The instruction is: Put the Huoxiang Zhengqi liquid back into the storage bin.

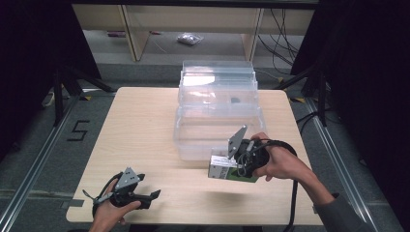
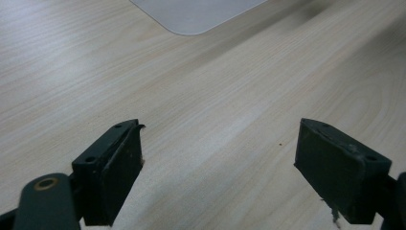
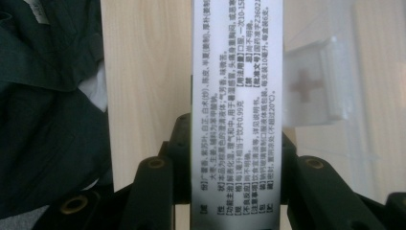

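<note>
Right gripper view: right gripper (image 3: pixel 235 158) clamps Chinese-printed box (image 3: pixel 237 96).

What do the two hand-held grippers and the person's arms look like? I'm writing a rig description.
Each hand-held gripper, left and right, is black with a grey three-cornered plate on top. The jaws are chunky black blocks with flat pads and brass-coloured pivot screws. A black cable trails from the right one. The right arm wears a grey sleeve.

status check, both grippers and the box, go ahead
Left gripper open, idle, low over the table. Right gripper shut on medicine box, beside clear bin. Nothing in the way.
</note>
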Tool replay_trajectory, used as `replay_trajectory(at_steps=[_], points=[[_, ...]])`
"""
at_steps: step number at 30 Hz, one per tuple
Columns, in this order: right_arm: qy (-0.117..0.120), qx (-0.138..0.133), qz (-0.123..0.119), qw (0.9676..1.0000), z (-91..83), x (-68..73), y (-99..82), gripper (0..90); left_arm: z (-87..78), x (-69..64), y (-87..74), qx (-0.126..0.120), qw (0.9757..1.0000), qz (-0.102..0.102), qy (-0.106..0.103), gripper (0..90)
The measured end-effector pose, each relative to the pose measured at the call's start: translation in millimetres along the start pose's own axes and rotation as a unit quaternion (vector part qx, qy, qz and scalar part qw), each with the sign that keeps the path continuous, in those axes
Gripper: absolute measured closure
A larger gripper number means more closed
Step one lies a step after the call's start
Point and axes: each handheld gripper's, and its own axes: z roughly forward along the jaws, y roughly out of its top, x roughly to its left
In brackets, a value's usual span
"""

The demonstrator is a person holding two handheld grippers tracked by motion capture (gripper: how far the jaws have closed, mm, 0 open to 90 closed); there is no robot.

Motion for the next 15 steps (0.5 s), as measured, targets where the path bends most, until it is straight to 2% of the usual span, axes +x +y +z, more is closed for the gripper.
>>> replay_trajectory(at_steps=[1,3,6,7,8,9,10,11,12,14,15], points=[[-0.004,0.004,0.021,0.9998,-4.5,0.9,-0.3,64.8,0.0,0.1,0.0,0.000,1.0000,0.000,0.000,15.8],[-0.007,0.001,0.011,0.9999,-8.7,-3.2,0.2,64.8,-0.7,0.7,0.1,0.003,1.0000,0.004,0.000,15.8],[-0.008,-0.001,0.018,0.9998,-13.7,-6.0,0.5,64.8,-0.5,0.8,0.1,0.002,1.0000,0.004,-0.001,15.8],[-0.010,-0.007,0.006,0.9999,-17.0,-9.3,1.4,64.8,0.1,0.1,0.0,0.000,1.0000,0.000,0.000,15.8],[-0.012,-0.003,0.019,0.9997,-22.2,-9.7,2.2,64.8,0.1,0.2,0.0,0.000,1.0000,0.000,0.000,15.8],[-0.013,-0.002,0.022,0.9997,-24.9,-10.4,2.8,64.8,0.1,0.2,0.0,0.000,1.0000,0.000,0.000,15.8],[-0.014,-0.005,0.007,0.9999,-26.8,-13.2,3.7,64.8,0.0,0.1,0.0,0.000,1.0000,0.000,0.000,15.8],[-0.012,-0.005,0.005,0.9999,-29.1,-14.5,4.3,64.8,0.0,0.0,0.0,0.000,1.0000,0.000,0.000,15.8],[-0.012,-0.005,0.005,0.9999,-29.1,-14.5,4.3,64.8,0.0,0.0,0.0,0.000,1.0000,0.000,0.000,15.8],[-0.016,0.004,0.023,0.9996,-34.7,-14.9,5.0,64.8,0.1,0.1,-0.1,0.000,1.0000,0.000,0.000,15.8],[-0.017,0.000,0.021,0.9996,-38.0,-18.9,5.3,64.8,0.0,0.1,-0.1,0.000,1.0000,0.000,0.000,15.8]])
